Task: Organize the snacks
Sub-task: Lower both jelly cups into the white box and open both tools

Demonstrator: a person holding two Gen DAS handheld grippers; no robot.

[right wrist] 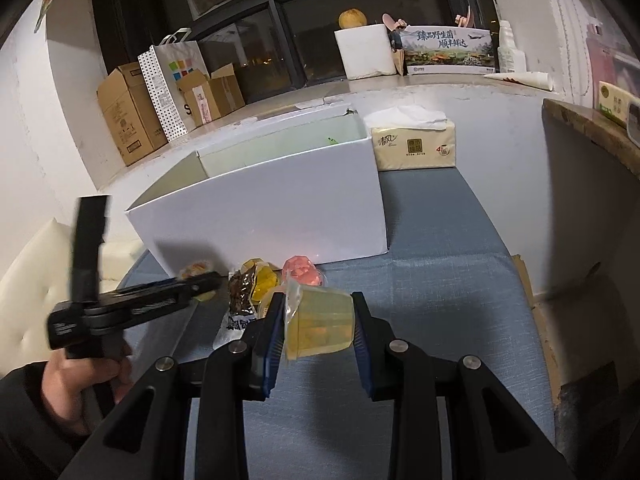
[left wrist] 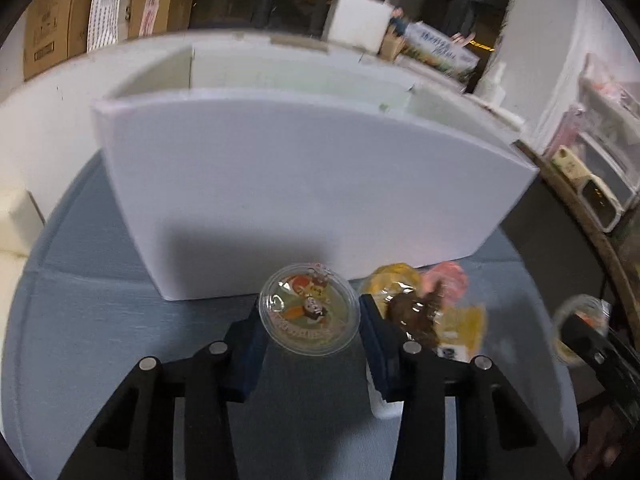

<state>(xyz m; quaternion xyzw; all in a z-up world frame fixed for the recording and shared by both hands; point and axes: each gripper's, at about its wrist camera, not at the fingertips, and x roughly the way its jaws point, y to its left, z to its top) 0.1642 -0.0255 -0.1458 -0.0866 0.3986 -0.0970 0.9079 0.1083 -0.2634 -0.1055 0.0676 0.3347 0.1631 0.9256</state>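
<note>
My left gripper (left wrist: pixel 310 316) is shut on a clear jelly cup with a cartoon lid (left wrist: pixel 309 309), held just in front of the white open box (left wrist: pixel 304 184). My right gripper (right wrist: pixel 318 318) is shut on a yellow jelly cup (right wrist: pixel 320 324), held on its side above the blue cloth. Loose snacks lie by the box's front wall: a dark brown packet (right wrist: pixel 240 296), a yellow jelly (right wrist: pixel 266 278) and a pink jelly (right wrist: pixel 304 272). They also show in the left wrist view: the brown packet (left wrist: pixel 416 314) and the pink jelly (left wrist: pixel 446 276). The right gripper with its cup shows blurred at the right (left wrist: pixel 580 328).
The box (right wrist: pixel 280 216) stands on a blue cloth-covered table (right wrist: pixel 440 280). A tissue pack (right wrist: pixel 414 146) lies behind the box at the right. Cardboard boxes (right wrist: pixel 128 116) and a paper bag stand on the sill at the left. A wooden shelf edge (right wrist: pixel 588 132) is at the right.
</note>
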